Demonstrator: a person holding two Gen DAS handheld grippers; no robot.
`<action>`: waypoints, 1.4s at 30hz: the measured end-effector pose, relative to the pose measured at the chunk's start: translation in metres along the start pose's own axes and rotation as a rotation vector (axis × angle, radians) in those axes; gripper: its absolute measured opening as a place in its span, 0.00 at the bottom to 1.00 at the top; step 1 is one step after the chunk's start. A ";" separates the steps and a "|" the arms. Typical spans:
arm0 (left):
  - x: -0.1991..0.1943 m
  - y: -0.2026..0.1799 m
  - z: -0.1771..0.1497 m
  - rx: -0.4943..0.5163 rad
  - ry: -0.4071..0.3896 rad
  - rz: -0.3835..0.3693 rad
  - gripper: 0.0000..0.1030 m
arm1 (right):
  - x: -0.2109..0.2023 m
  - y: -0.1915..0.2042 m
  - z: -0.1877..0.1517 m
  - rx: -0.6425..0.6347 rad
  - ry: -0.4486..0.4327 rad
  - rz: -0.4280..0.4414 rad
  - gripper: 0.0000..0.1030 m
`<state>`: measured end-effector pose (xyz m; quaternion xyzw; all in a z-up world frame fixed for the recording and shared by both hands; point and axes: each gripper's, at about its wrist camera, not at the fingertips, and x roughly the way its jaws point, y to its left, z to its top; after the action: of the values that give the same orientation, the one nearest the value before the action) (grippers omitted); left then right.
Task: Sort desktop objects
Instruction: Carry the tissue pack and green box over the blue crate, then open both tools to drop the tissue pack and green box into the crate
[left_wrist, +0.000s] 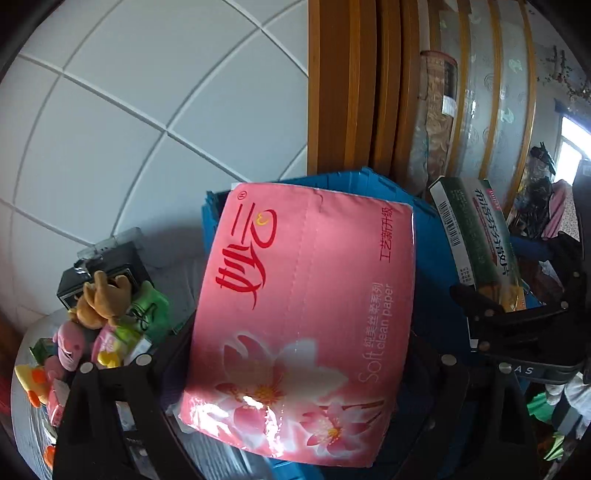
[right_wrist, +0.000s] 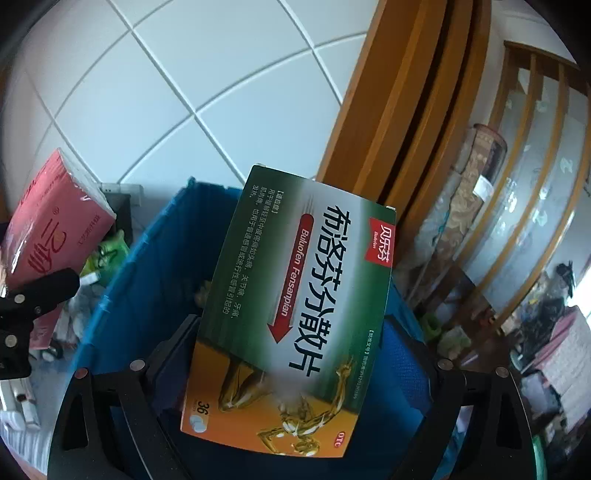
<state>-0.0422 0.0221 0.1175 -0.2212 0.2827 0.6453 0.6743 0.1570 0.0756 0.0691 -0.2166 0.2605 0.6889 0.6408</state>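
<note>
The left gripper (left_wrist: 295, 369) held a pink pack of tissues (left_wrist: 299, 317) between its two fingers, squeezed at the sides with the jaws wide apart. The right gripper (right_wrist: 291, 369) held a green and orange medicine box (right_wrist: 291, 310) the same way. Both things hung in the air over a blue bin (right_wrist: 147, 280), which stood by a white tiled wall (right_wrist: 184, 74) and a wooden door frame (right_wrist: 399, 110).

The step in hand looked like the carry: two things had been picked up and brought above the bin. The medicine box was right over the open bin. The tissue pack covered most of the bin in the left view, so it seemed to be over it too.

A heap of small toys and packets (left_wrist: 99, 332) lay on the table beside the bin, waiting to be sorted.

Next, each gripper would probably need to go lower into the bin and then open up, so the things drop in flat and do not catch on the rim.
</note>
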 end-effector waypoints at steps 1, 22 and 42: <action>0.013 -0.009 0.003 0.003 0.035 0.003 0.90 | 0.012 -0.010 -0.004 -0.009 0.033 0.012 0.92; 0.147 -0.083 -0.023 0.069 0.513 0.086 0.94 | 0.184 -0.047 -0.062 -0.335 0.669 0.260 0.92; 0.141 -0.092 -0.030 0.096 0.541 -0.002 0.94 | 0.170 -0.058 -0.074 -0.412 0.703 0.280 1.00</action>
<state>0.0474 0.1015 -0.0048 -0.3535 0.4826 0.5479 0.5848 0.1980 0.1625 -0.1000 -0.5241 0.3469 0.6911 0.3567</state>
